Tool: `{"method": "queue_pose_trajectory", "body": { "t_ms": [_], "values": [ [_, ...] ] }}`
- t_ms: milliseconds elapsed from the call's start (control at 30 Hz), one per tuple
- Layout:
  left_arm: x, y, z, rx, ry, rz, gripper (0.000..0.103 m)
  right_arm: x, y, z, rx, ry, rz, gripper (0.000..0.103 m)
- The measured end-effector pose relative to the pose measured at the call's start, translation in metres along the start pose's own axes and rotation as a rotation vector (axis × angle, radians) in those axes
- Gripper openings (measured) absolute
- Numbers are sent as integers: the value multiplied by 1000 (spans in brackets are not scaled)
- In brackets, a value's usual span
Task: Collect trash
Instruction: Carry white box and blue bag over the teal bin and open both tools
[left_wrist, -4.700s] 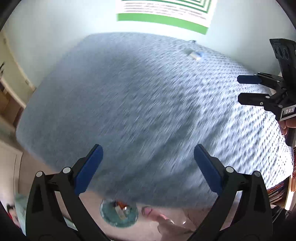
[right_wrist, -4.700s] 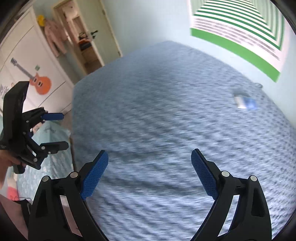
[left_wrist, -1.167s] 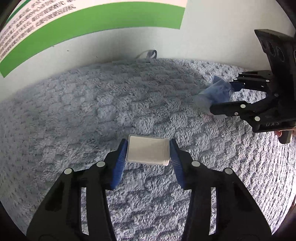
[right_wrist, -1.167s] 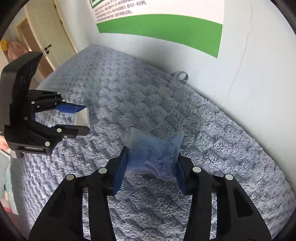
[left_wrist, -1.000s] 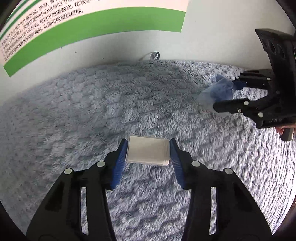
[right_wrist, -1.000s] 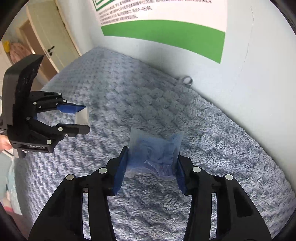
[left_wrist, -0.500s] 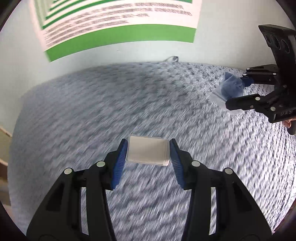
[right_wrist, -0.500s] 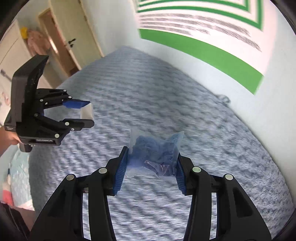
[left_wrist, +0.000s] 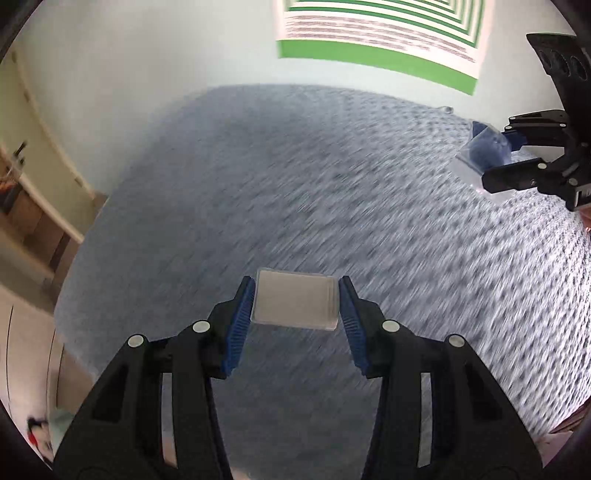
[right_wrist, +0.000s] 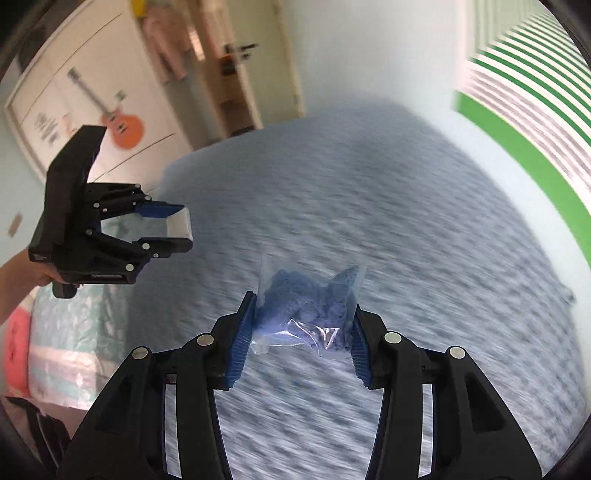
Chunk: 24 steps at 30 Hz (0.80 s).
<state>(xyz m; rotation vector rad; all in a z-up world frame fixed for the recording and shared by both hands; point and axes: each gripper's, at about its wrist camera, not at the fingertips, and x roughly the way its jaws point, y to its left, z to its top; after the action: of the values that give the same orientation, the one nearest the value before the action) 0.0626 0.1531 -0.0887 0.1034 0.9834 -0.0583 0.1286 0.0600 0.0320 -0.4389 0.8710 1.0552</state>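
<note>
Keep your left claw (left_wrist: 296, 305) clamped on the white packet (left_wrist: 295, 303) and your right claw (right_wrist: 302, 332) pinching the blue-filled bag (right_wrist: 308, 314), carrying both level above the bed (left_wrist: 332, 184).

The left gripper (left_wrist: 296, 306) is clamped, its two blue pads (left_wrist: 242, 319) pressed against opposite edges of a flat white packet (left_wrist: 295, 303) held level between them. Seen from the right wrist view, the left gripper (right_wrist: 168, 229) is held in a bare hand (right_wrist: 44, 275) with the forearm reaching in from the left edge. The right gripper (right_wrist: 301, 332) is likewise closed, pinching a clear plastic bag (right_wrist: 306, 314) of blue stuff; in the left wrist view it (left_wrist: 500, 157) sits off to the right, well apart from the left one.
</note>
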Motion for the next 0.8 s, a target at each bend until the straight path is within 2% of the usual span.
{"method": "queue_pose_trajectory", "body": {
  "t_ms": [200,467,600,800],
  "values": [
    [-40,69,-92,-134,41,83,44,51,99,26,-115,43,115,47],
    [-71,124,-202,-288,110,135,44,109,222,35,-243,128,254,47],
    [-75,141,-257,-374,154,128,44,138,274,25,-304,196,315,47],
    [-61,142,-333,-472,249,70,44,184,343,-11,-388,339,364,47]
  ]
}}
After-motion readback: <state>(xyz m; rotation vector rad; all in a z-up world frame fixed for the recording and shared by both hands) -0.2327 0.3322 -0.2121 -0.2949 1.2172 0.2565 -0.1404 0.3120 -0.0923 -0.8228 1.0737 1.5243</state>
